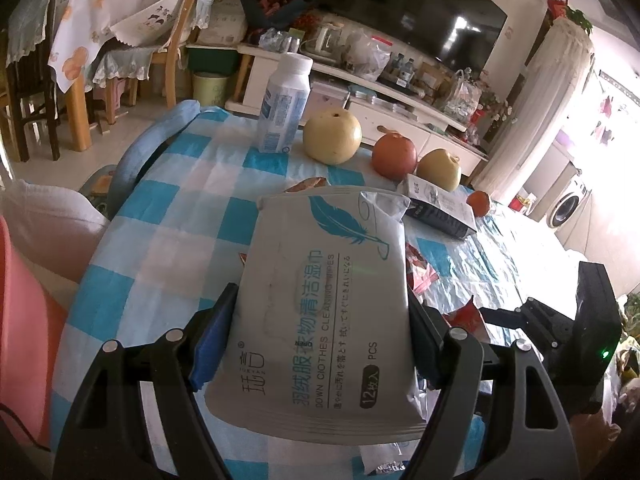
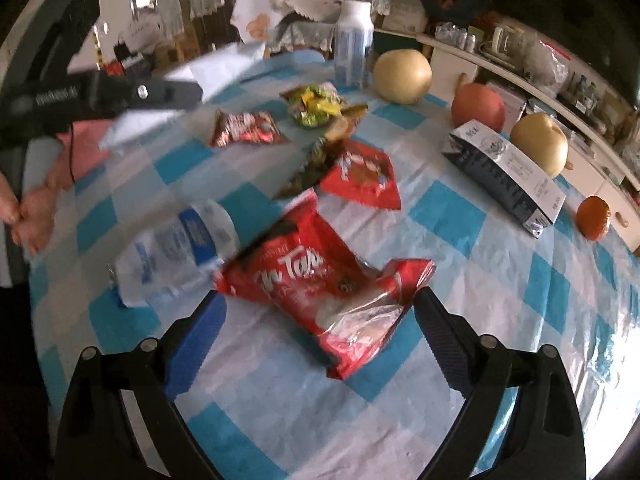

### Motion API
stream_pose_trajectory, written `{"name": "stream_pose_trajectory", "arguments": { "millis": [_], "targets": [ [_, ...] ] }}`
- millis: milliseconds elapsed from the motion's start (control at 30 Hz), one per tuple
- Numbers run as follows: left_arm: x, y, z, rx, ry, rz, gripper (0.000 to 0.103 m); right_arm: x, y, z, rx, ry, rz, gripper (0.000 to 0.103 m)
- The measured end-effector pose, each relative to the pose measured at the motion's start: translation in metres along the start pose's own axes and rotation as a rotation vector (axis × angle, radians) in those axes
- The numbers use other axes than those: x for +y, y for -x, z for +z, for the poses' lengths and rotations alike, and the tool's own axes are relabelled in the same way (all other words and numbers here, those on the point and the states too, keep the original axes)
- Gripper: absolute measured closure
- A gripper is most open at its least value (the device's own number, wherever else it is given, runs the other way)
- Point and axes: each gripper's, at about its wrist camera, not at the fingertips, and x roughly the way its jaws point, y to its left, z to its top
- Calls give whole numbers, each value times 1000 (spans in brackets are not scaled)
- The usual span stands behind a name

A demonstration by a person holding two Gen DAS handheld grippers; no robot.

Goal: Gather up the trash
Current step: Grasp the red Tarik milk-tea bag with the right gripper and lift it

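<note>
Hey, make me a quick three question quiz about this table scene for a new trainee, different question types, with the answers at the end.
1. True or false: the left gripper holds a grey pack of wipes.
2. Multiple choice: what lies on the tablecloth just ahead of the open right gripper?
A. a large red snack wrapper
B. a spoon
C. a glass jar
3. Fill in: the white bottle stands upright beside a yellow ____.

Key
1. True; its fingers press the pack's two sides.
2. A, the red snack wrapper.
3. pear
</note>
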Motion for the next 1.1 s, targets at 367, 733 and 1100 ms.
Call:
{"name": "stream_pose_trajectory", "arguments": {
  "millis": [367,733,1100],
  "targets": [
    [1,-1,-1,5,1,0,26,-1,-14,5,14,-18,-42,12],
    [2,-2,-2,8,8,3,26,-8,-28,12,24,-103,-12,9],
    [4,0,-2,5,4,6,26,-14,-20,16,-7,-183,78,28]
  ]
}}
